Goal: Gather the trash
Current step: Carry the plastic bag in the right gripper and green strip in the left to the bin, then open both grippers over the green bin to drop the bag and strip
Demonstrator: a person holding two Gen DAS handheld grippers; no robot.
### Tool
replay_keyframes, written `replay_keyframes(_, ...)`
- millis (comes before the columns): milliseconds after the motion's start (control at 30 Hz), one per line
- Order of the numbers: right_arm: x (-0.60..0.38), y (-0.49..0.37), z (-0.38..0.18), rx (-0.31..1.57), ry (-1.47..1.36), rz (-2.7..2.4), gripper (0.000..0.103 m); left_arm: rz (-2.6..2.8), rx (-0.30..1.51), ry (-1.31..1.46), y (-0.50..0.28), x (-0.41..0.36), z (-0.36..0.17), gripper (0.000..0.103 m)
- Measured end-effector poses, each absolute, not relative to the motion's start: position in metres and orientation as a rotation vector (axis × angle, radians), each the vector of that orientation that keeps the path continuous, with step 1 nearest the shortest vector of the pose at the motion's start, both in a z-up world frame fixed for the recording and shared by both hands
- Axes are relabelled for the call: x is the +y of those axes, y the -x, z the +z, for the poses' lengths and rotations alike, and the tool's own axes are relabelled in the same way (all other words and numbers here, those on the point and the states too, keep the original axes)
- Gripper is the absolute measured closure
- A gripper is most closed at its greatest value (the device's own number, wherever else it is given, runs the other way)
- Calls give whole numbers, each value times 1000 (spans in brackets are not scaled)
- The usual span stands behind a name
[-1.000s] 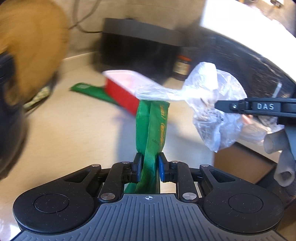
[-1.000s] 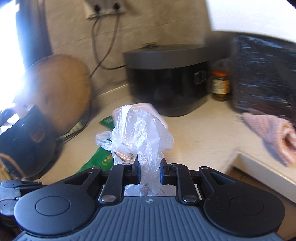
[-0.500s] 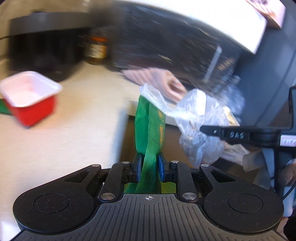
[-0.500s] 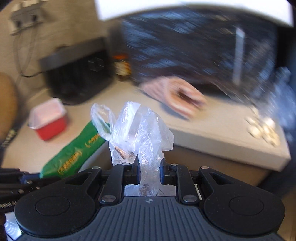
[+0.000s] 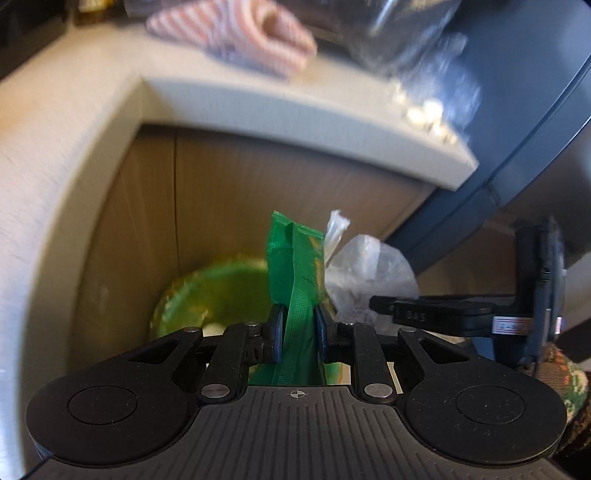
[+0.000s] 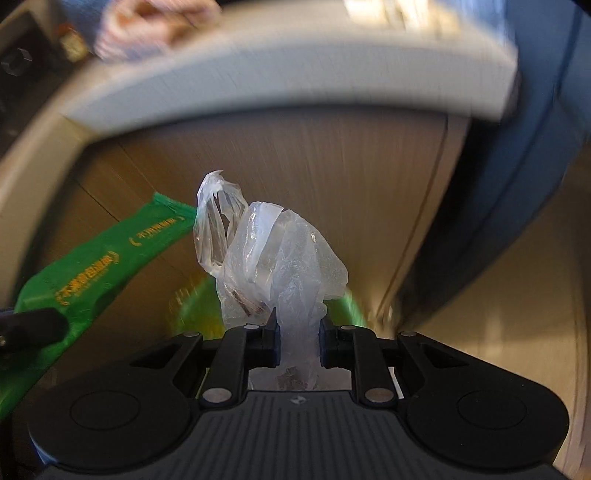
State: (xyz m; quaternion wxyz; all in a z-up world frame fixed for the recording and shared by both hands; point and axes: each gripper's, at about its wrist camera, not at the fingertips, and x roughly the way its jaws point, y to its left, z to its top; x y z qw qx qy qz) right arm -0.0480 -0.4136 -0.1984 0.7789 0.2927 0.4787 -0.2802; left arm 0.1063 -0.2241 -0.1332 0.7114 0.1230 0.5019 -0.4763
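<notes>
My left gripper [image 5: 298, 326] is shut on a green wrapper [image 5: 295, 266] that stands up between its blue pads. Below and beyond it sits a bin lined with a green bag [image 5: 218, 291], on the floor against the cabinet. My right gripper [image 6: 297, 341] is shut on a crumpled clear plastic bag [image 6: 273, 258]. That clear plastic bag [image 5: 369, 280] also shows just right of the green wrapper in the left wrist view, with the right gripper's finger [image 5: 432, 314] across it. In the right wrist view the green wrapper [image 6: 99, 262] lies at the left, and the green bin rim [image 6: 192, 306] shows behind the bag.
A pale countertop edge [image 5: 295, 114] curves above wooden cabinet doors [image 5: 240, 199]. A pink striped cloth [image 5: 236, 33] lies on the counter. A dark blue rounded surface [image 5: 517, 140] stands at the right. A patterned fabric [image 5: 569, 380] shows at the far right.
Both grippers have swung away from the countertop and tipped down toward the floor. The red tub and black appliance have left view; the green-lined bin now lies ahead. Both grips are unchanged.
</notes>
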Motion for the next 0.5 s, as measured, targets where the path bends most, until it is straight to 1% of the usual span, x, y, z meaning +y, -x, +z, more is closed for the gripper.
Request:
replay_keyframes(133,-419,41,-244,1103,-726,-565,84,-1040,1217,-290,-115,-240,-157,80)
replay_keyframes(167,-420,38,-254,1121,-747,-555,79,-1035,1264,-275,-120,-244,-164,77)
replay_keyframes(200,-421,35,-262,1137,-768,-549,67,-1023,1294,-262,-124,-246,-169,76)
replay_keyframes(233,-422,32,-268,1146,-781,-548,59,-1005,1295,-261,-126,-248,-172,75)
replay_keyframes(267,-423,32,-272,1149,-786,-552,45,-985,1278,-273,-127,-249,-172,75)
replay_keyframes(300,-423,31,-274,1152,-784,-560,38,-967,1258,-286,-127,-250,-172,75)
replay_keyframes(500,-427,32,-284,1194,-793,-574,36,-935,1236,-232,-136,-246,-167,75)
